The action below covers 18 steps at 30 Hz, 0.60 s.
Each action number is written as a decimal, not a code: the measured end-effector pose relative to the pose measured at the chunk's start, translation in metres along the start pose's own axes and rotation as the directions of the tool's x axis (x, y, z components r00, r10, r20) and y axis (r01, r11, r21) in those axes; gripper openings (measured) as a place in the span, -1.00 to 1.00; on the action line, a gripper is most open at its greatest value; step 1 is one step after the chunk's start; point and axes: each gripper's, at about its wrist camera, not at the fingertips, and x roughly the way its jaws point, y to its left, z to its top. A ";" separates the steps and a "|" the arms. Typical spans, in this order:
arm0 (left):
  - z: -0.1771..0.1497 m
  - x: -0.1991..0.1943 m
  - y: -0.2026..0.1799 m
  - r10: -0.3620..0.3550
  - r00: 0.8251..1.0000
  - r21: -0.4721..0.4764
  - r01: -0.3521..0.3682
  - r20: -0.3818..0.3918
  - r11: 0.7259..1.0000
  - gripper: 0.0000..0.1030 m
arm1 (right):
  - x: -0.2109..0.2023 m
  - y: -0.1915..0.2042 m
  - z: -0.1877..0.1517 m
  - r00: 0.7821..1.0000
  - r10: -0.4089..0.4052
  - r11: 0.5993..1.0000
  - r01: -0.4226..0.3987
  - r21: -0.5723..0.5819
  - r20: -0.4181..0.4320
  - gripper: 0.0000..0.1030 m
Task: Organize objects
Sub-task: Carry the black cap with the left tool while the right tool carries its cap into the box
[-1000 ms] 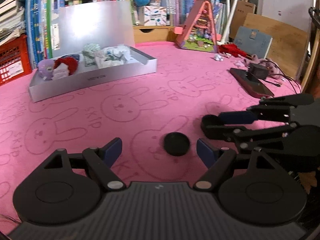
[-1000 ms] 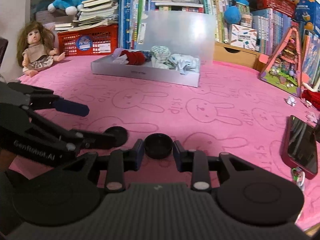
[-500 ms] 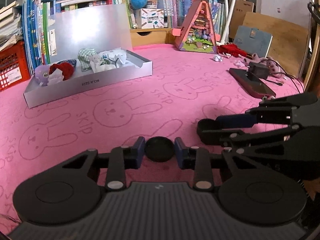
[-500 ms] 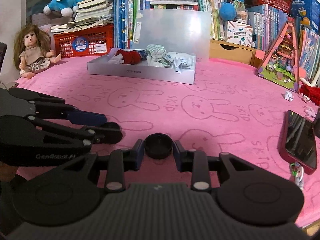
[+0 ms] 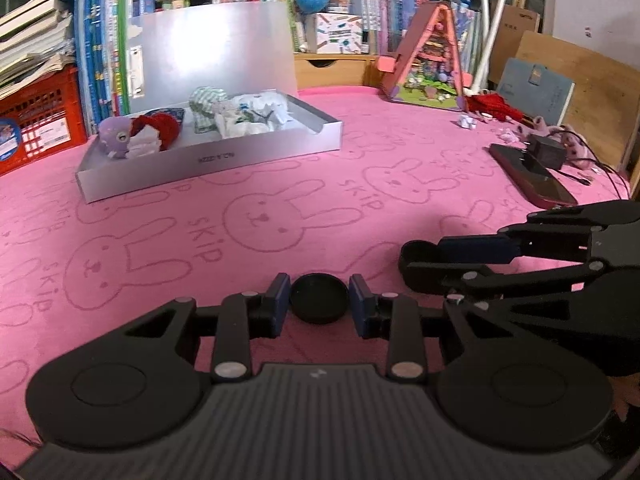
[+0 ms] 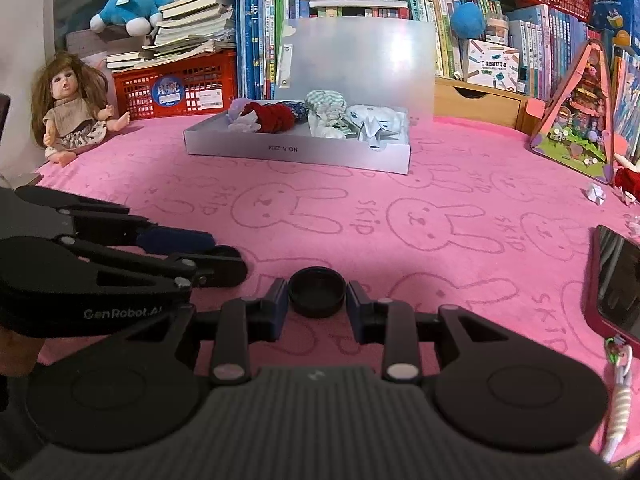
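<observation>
Shut the left gripper (image 5: 319,308) on a small round black plastic cap (image 5: 319,298). A second before, stood wide apart, with that cap lying loose on the pink rabbit-print cloth (image 5: 280,220) between the blue pads (image 5: 280,300). Half a second before, had already narrowed to the cap's sides, and stayed so. Closed down to little more than the cap's own width, pads against it on both sides. Hardly shifted the hand meanwhile.

Kept the right gripper (image 6: 317,300) as before: narrowly closed on a second round black cap (image 6: 317,294), hollow side up, pinched at the rim from left and right.

Held both caps low over the near part of the cloth, side by side, with the two tools close together. Could not tell whether either cap was clear of the cloth or resting on it.

Meant, most likely, the end of the picking step: one cap secured in each tool, neither raised high yet. Left to do, by the look of it, the carry to the shallow silver cardboard box (image 5: 208,164), well apart at the back of the cloth. Already held soft toys (image 5: 120,136) and folded paper pieces (image 5: 248,116) there, with some bare floor seemingly free at the right end.
</observation>
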 end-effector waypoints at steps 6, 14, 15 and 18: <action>0.002 -0.001 0.011 0.040 0.999 -0.027 -0.040 0.001 0.999 -0.27 | 0.009 0.002 0.007 1.000 -0.005 1.000 0.006 0.023 -0.008 -0.27; 0.009 0.000 0.024 0.087 0.996 -0.058 -0.086 0.005 0.995 -0.27 | 0.018 0.007 0.016 1.000 -0.012 1.000 0.012 0.023 -0.015 -0.27; 0.010 0.000 0.025 0.091 0.996 -0.059 -0.091 0.007 0.994 -0.27 | 0.019 0.007 0.018 1.000 -0.010 1.000 0.010 0.023 -0.014 -0.27; 0.013 -0.001 0.028 0.104 0.994 -0.062 -0.103 0.016 0.993 -0.27 | 0.022 0.009 0.022 1.000 -0.008 1.000 0.008 0.022 -0.011 -0.27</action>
